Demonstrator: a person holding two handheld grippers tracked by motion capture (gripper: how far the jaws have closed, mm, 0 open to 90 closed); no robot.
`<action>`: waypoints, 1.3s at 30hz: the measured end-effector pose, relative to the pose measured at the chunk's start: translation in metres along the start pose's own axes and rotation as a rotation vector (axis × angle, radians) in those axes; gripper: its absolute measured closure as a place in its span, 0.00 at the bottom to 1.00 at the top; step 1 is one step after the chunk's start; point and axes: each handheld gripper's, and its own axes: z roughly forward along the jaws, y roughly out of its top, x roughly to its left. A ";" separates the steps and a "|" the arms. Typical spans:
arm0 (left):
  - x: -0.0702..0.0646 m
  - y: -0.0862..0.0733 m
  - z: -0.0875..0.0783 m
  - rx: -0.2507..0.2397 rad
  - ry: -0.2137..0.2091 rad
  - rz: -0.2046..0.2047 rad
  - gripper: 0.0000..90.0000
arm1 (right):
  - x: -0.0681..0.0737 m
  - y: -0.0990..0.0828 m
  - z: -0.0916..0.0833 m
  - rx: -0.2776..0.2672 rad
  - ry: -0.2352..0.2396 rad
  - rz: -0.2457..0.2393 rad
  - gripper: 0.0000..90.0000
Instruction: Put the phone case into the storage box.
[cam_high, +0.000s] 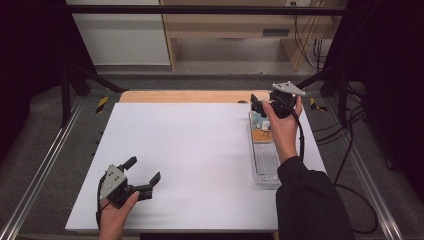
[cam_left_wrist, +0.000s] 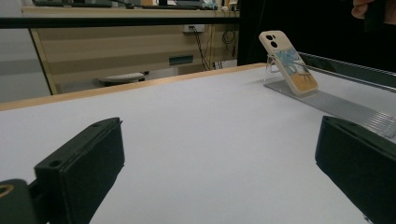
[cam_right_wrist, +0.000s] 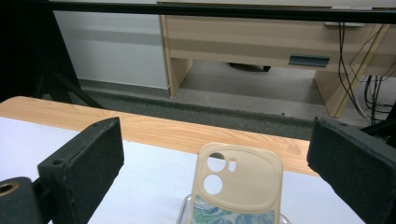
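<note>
A cream phone case (cam_high: 260, 128) with a blue and orange picture leans on a clear ridged stand (cam_high: 265, 160) at the table's right side. My right gripper (cam_high: 256, 106) hovers over the stand's far end, open, with the case's top (cam_right_wrist: 239, 184) standing between and below its jaws, untouched. Near the front left corner, my left gripper (cam_high: 144, 170) rests low over the white table, open and holding nothing. From the left gripper view the phone case (cam_left_wrist: 288, 63) leans far off to the right on the stand (cam_left_wrist: 336, 105).
The white mat (cam_high: 190, 155) covers a wooden table (cam_high: 185, 96) whose far edge shows as a wood strip. Black frame bars and cables (cam_high: 350, 130) run along the right side. A desk (cam_right_wrist: 261, 37) stands beyond the table.
</note>
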 end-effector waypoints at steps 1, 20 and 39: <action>0.000 0.000 0.000 0.000 0.000 0.000 0.01 | 0.001 0.000 0.000 -0.003 0.002 0.000 0.05; 0.003 0.000 -0.002 0.000 0.014 0.000 0.01 | 0.005 0.000 -0.014 -0.049 0.076 0.024 0.04; 0.007 0.001 -0.005 0.009 0.012 0.024 0.01 | -0.002 -0.003 -0.037 -0.087 0.136 0.026 0.05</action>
